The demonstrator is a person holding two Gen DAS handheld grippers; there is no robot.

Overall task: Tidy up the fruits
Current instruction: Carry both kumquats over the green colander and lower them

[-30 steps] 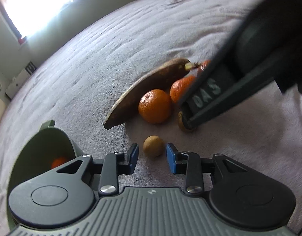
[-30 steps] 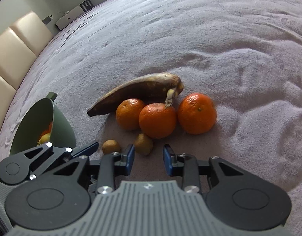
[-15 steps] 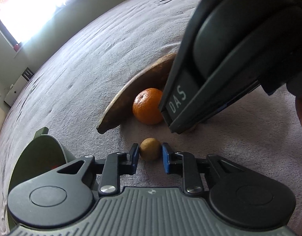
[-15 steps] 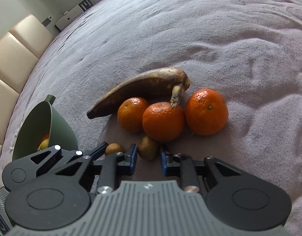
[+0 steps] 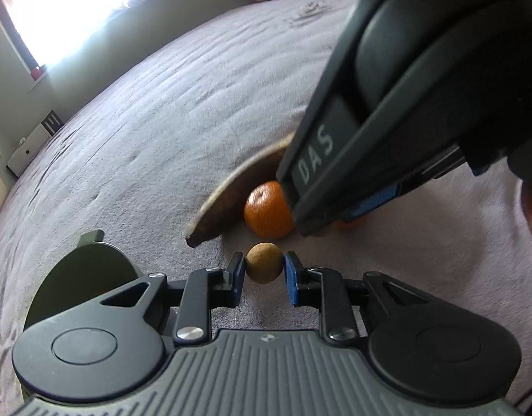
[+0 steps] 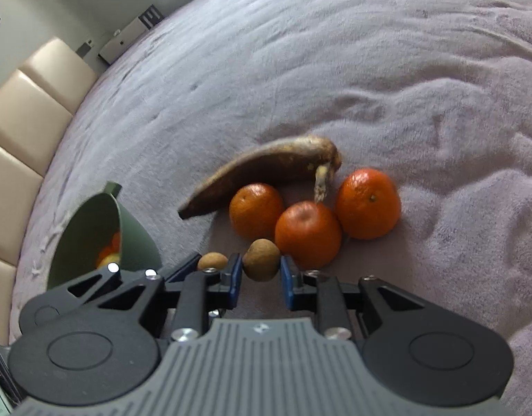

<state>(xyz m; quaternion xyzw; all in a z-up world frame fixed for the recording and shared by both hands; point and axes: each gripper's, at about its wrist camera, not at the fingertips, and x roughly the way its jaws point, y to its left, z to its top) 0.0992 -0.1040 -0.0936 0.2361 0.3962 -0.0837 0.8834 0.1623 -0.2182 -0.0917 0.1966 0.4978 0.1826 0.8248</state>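
My left gripper is shut on a small round brown fruit, also seen in the right wrist view. My right gripper is shut on a second small brown fruit. Both fruits look slightly raised off the grey blanket. Behind them lie a brown overripe banana and three oranges. A green bowl with fruit inside stands to the left. The right gripper's body hides most of the oranges in the left wrist view.
The fruit lies on a wide grey blanket over a bed. A beige padded headboard runs along the left. A bright window and a white unit stand at the far wall.
Both grippers moved forward over their small brown fruits and closed on them. The right gripper's body now fills more of the left wrist view.
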